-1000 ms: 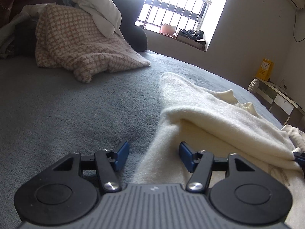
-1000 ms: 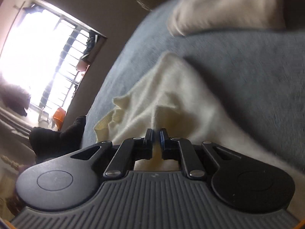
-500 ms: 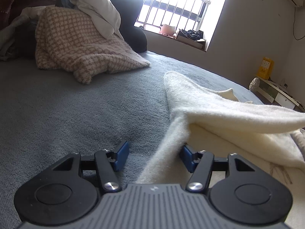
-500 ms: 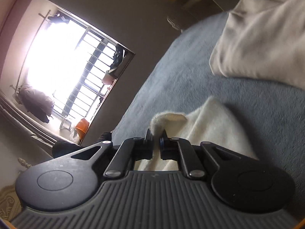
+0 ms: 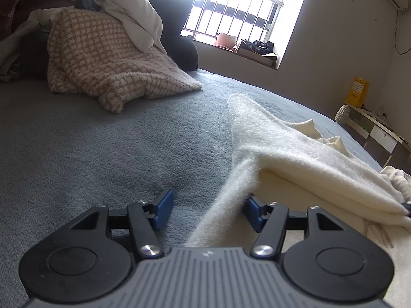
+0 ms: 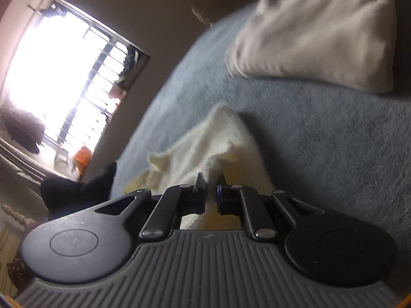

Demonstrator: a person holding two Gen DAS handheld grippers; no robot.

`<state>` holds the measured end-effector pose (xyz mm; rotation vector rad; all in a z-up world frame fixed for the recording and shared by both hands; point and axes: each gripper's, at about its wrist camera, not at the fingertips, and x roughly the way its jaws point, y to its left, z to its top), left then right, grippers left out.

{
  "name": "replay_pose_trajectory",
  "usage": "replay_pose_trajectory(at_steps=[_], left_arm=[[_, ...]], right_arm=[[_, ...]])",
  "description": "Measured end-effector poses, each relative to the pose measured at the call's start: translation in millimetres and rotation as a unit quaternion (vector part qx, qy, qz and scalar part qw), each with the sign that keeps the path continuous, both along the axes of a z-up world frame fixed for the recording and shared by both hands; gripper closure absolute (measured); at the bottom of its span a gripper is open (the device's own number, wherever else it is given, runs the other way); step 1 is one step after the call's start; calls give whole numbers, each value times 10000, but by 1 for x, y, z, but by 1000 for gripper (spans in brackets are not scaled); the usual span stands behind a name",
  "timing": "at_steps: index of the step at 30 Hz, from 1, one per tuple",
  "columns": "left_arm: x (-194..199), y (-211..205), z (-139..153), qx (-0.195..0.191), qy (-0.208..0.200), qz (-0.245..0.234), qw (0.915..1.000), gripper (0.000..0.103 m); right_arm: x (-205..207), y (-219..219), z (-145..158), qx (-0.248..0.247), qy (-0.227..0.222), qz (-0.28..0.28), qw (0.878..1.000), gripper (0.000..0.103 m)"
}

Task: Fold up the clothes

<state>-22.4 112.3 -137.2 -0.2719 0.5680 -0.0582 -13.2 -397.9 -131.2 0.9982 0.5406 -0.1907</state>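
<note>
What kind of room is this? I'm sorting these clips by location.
Most likely a bedroom: a wide bed under a grey fleece cover, a heap of unfolded clothes at its far end, a barred window behind.

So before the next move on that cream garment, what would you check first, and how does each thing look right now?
1. Right gripper clamped on the cream garment: ok, fabric sits between its nearly closed fingers.
2. Left gripper open: ok, jaws wide.
3. Garment edge between the left fingers: ok, a cream edge runs through the gap.
4. Grey bed cover free ahead for folding: ok.
5. Checked blanket out of the way: ok, far back.
6. Fold lying flat and even: cannot tell; the right view is blurred.
</note>
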Motion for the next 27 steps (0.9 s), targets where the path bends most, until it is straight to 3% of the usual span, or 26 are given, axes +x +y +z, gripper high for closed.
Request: replay_pose_trajectory(at_steps=[3, 5, 9, 11, 13, 15, 18, 22, 24, 27], left_arm=[[0, 1, 0, -12, -2, -1, 10000, 43], [1, 1, 0, -14, -1, 0, 10000, 42], [1, 1, 0, -16, 2, 2, 10000, 43], [0, 1, 2, -7, -4, 25, 10000, 43], [-5, -2, 11, -68, -68, 92, 9999, 43], [-10, -4, 20, -129, -131, 160, 9997, 42], [-18, -7, 34, -223, -248, 246, 9991, 42], [5, -16, 59, -327, -780, 80, 9964, 37], [31, -18, 57, -355, -598, 246, 9973, 39], [66, -17, 34, -303, -9, 408, 9987, 51]], right_arm=[[-14, -10, -6, 319, -5, 24, 9995, 93], [-25, -12, 4, 263, -62, -92, 9996, 87], [-28, -4, 35, -294, -179, -169, 9993, 86], [-13, 16, 53, -832, -302, 186, 9959, 86], [4, 41, 67, -1515, -376, 610, 9859, 86], [18, 65, 66, -2335, -278, 1050, 9663, 86], [40, 89, 31, -3490, 630, 1717, 9191, 88], [45, 83, 30, -3373, 951, 1837, 9184, 88], [48, 85, 34, -3372, 1022, 1917, 9160, 89], [54, 119, 64, -3735, 561, 2162, 9003, 86]])
